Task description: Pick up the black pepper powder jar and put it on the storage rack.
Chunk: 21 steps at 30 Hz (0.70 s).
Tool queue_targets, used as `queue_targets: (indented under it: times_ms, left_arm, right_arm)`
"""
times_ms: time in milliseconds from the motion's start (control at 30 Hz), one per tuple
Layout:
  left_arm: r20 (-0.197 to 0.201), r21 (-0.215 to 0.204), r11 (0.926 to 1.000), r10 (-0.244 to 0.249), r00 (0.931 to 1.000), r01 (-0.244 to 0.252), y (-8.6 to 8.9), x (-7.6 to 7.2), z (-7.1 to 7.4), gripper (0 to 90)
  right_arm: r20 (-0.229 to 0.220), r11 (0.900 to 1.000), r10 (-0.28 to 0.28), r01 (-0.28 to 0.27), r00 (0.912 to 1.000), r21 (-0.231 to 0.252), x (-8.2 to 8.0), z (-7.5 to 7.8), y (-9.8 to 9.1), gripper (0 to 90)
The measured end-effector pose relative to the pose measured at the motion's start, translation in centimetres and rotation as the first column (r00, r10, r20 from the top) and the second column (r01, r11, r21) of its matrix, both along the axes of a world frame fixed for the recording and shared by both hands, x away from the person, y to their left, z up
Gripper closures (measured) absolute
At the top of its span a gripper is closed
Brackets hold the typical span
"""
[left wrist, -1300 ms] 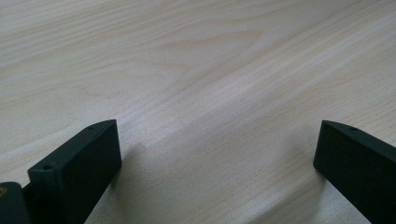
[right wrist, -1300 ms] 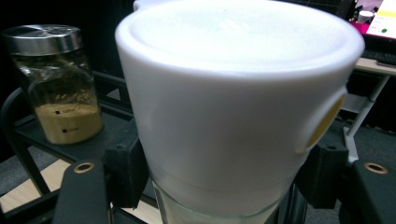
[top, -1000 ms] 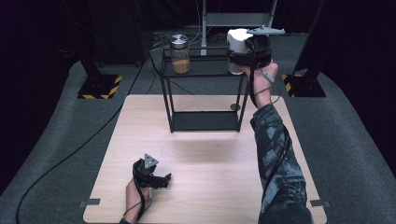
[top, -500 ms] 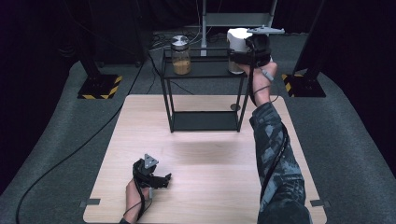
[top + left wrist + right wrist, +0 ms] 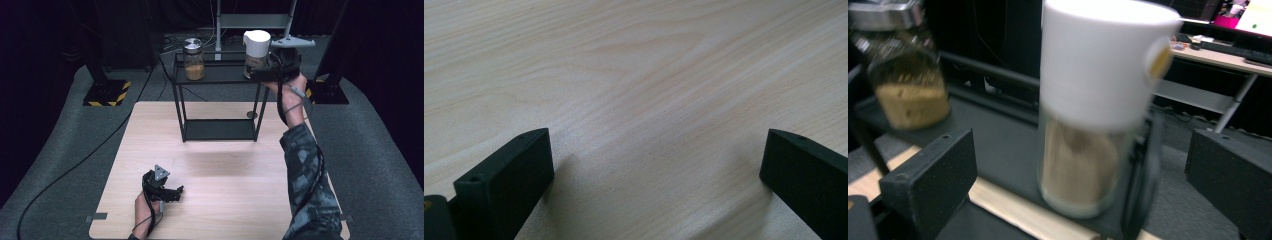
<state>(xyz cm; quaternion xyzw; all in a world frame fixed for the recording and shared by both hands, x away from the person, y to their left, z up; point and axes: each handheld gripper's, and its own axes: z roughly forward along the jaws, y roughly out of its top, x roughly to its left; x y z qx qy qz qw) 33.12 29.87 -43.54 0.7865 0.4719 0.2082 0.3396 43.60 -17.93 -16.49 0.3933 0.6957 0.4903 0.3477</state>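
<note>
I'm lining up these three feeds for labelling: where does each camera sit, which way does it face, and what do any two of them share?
High view: above the person's side, facing forward and down on the wooden table and black shelf; both forearms, left gripper and right gripper show.
Left gripper view: rides the left gripper, facing bare tabletop between its open jaws.
Right gripper view: rides the right gripper, facing the white-lidded jar, jaws apart either side.
Shared: high and right gripper views both show the white-lidded jar and the metal-lidded jar on the shelf.

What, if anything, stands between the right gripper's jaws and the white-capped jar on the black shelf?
Nothing visible does. The right gripper has just been opening; its jaws stand wide with the white-capped jar right ahead on the black shelf, unpressed.
</note>
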Motion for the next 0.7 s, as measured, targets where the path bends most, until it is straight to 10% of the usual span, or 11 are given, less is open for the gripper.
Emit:
queue_targets:
  times_ms: [200, 367, 433, 567, 600, 667, 700]
  left_arm:
    - [0.0, 0.001, 1.0, -0.001, 1.0, 0.001, 0.0, 0.0, 0.0, 0.4]
    - [0.0, 0.001, 1.0, -0.002, 1.0, 0.002, 0.0, 0.0, 0.0, 0.4]
    - [0.0, 0.0, 1.0, -0.002, 1.0, 0.002, 0.0, 0.0, 0.0, 0.4]
    - [-0.001, 0.0, 1.0, -0.001, 1.0, 0.001, 0.0, 0.0, 0.0, 0.4]
    - [0.0, 0.0, 1.0, -0.001, 1.0, 0.001, 0.0, 0.0, 0.0, 0.4]
    - [0.0, 0.0, 1.0, -0.001, 1.0, 0.001, 0.0, 0.0, 0.0, 0.4]
    - [0.0, -0.001, 1.0, 0.0, 1.0, 0.0, 0.0, 0.0, 0.0, 0.4]
  right_arm:
    - [0.004, 0.999, -0.029, 0.029, 0.9996, -0.033, -5.7, -3.5, -2.2, 0.0]
    - [-0.06, 0.9928, -0.106, 0.102, 0.9926, -0.064, -10.7, -9.7, -4.4, 0.0]
    - [-0.117, 0.9828, -0.179, 0.171, 0.977, -0.069, -13.2, -14.0, -5.5, 0.0]
    - [-0.197, 0.9742, -0.225, 0.218, 0.9541, -0.058, -14.6, -17.7, -6.8, 0.0]
    - [-0.249, 0.9636, -0.267, 0.262, 0.9308, -0.056, -15.1, -19.8, -7.4, 0.0]
    - [-0.277, 0.9604, -0.277, 0.275, 0.9203, -0.046, -15.3, -20.8, -7.8, 0.0]
    - [-0.313, 0.9487, -0.313, 0.311, 0.8968, -0.058, -15.7, -22.5, -7.8, 0.0]
